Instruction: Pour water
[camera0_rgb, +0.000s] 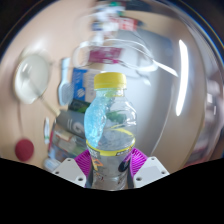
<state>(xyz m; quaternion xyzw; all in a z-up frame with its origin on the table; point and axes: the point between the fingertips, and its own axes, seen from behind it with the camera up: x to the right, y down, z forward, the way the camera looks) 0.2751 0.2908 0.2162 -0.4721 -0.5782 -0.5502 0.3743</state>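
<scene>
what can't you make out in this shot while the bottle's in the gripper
- Bottle base: gripper view, hidden between the gripper and its housing.
- Label text on the bottle: blurred, unreadable.
- Cups or a target to pour into: none identifiable; the clutter beyond the bottle is blurred.
- White round object beside the bottle: too blurred to name.

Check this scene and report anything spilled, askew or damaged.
Nothing looks spilled or damaged. The gripper is shut on the clear water bottle, which stands nearly upright with its yellow cap still on. The clutter behind it is too blurred to judge.
</scene>
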